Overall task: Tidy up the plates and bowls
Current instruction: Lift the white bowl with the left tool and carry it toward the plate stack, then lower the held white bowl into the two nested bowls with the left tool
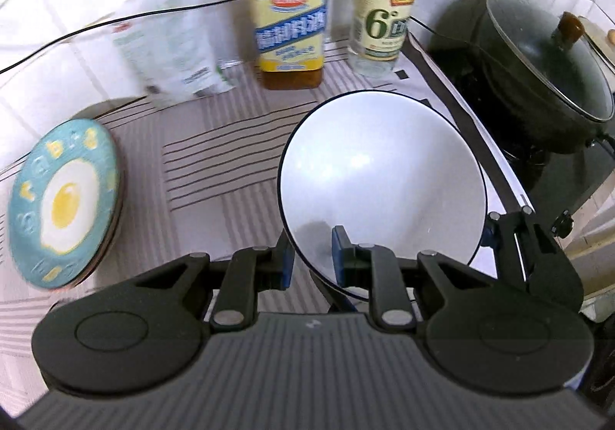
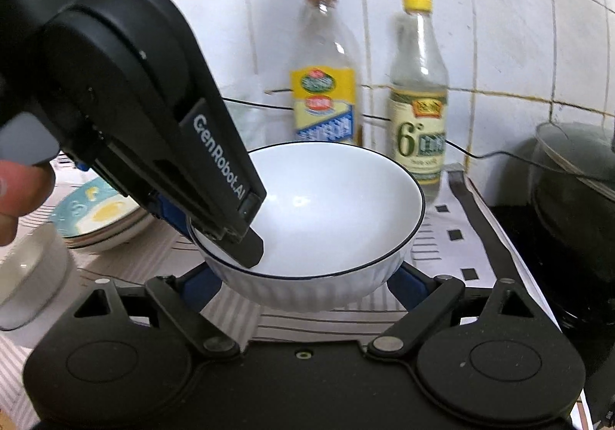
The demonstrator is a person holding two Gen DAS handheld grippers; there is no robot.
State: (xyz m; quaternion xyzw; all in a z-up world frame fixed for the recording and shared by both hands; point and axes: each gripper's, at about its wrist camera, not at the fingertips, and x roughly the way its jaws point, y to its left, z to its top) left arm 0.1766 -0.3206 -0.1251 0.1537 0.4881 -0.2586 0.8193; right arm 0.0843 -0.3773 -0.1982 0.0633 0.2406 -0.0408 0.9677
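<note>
White wall tiles back a striped surface [image 1: 215, 168] where two bottles stand along the upper middle of both views, with a dark lidded pot [image 1: 546, 68] at the right edge. The white bowl [image 1: 380, 180] with its dark rim fills the centre of each frame and appears lifted clear of the cloth.

The left gripper [image 1: 313, 257] has its fingers clamped on the near rim of the bowl, one pad inside and one outside; in the right wrist view it slants down from the upper left onto that same rim. The right gripper [image 2: 303, 288] sits below the bowl with its blue pads spread either side of the bowl's base; whether they press on the wall cannot be told.

A stack of plates topped by the egg-patterned plate [image 1: 65, 199] lies at the left edge of the left wrist view, well apart from the bowl. A second pale bowl [image 2: 30, 276] shows at the lower left of the right wrist view, near those plates.

The coming move probably turns on this: the dishware lies leftward of the held bowl, on the left hand's side.
</note>
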